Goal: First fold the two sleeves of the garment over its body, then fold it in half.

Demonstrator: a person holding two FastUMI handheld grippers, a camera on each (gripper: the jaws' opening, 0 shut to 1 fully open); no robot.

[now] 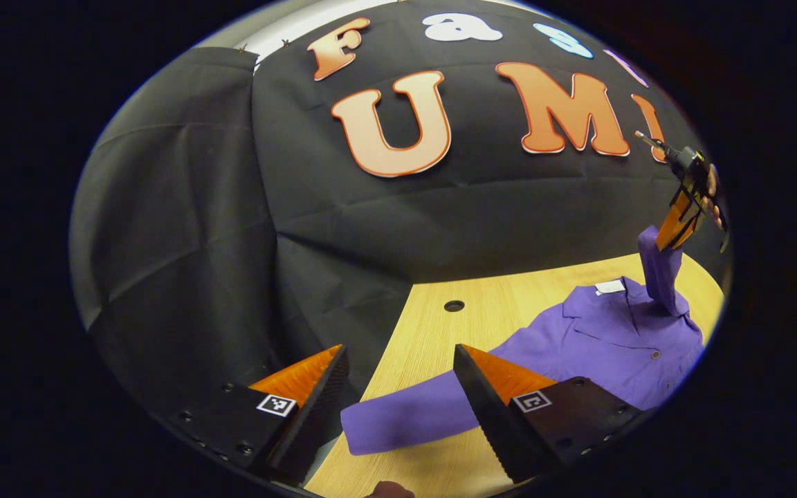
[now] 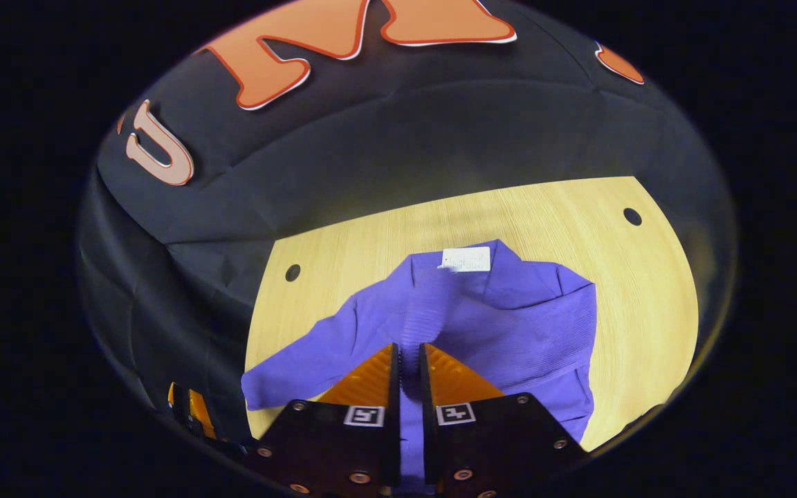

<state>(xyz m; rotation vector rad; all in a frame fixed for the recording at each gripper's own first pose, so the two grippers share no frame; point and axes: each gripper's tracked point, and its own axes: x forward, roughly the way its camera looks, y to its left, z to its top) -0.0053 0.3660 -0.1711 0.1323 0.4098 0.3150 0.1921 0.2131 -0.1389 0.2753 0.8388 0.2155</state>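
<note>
A purple button-up garment [image 1: 606, 339] with a white neck label [image 2: 466, 259] lies spread on the light wooden table [image 2: 640, 304]. In the right gripper view my right gripper [image 2: 409, 360] is shut on one purple sleeve [image 2: 418, 325], lifted over the garment's body [image 2: 537, 325]. The left gripper view shows that same gripper [image 1: 676, 232] far right, holding the sleeve [image 1: 661, 273] up in the air. My left gripper [image 1: 398, 377] is open above the other sleeve [image 1: 412, 415], which lies flat near the table's edge. That sleeve [image 2: 288, 370] stretches out to the left in the right gripper view.
Two round holes [image 2: 292, 272] [image 2: 632, 216] sit in the tabletop near its back corners. Black cloth [image 1: 232, 228] hangs behind and beside the table. Bare wood [image 1: 440, 325] lies between the garment and the back edge.
</note>
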